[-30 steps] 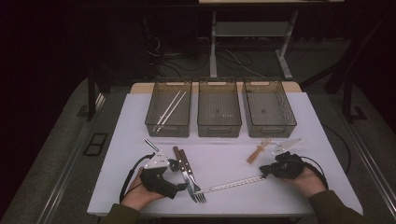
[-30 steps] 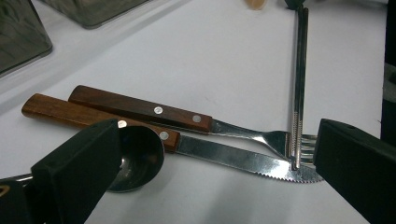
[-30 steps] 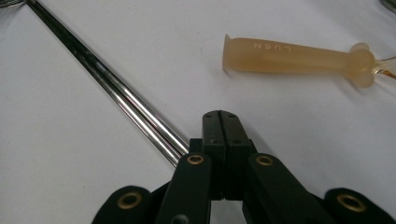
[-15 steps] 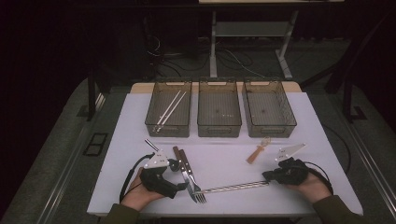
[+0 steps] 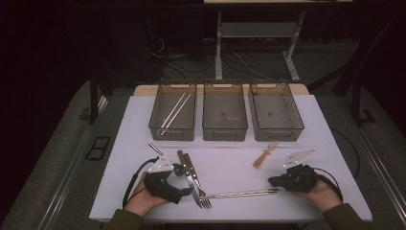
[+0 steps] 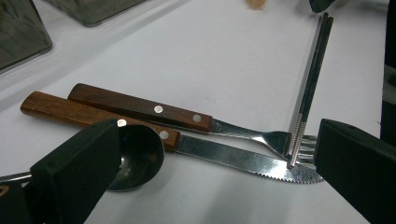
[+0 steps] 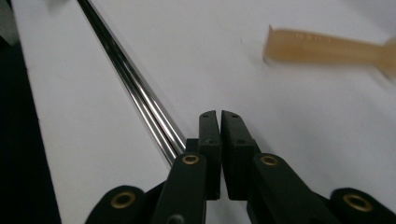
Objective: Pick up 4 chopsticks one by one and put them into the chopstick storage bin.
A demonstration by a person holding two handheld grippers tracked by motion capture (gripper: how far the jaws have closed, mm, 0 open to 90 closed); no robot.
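The left gripper gapes wide, its jaw hiding part of the spoon; the right gripper, pinched empty, has slid toward five o'clock beside the chopsticks

Left gripper: black body with a pale grey three-cornered plate on top; a black cable loops from its rear beside the hand.
Left fingers: two broad, matte black, blocky pads with squared edges.
Right gripper: black body, likewise topped by a pale grey three-cornered plate; a black cable curves off behind the wrist.
Right fingers: slim black bars with flat faces, small dark screws near the tips, and brass-coloured rings at the pivots of the black links below them.
Sleeves: olive-green cloth at both wrists, below the grippers.
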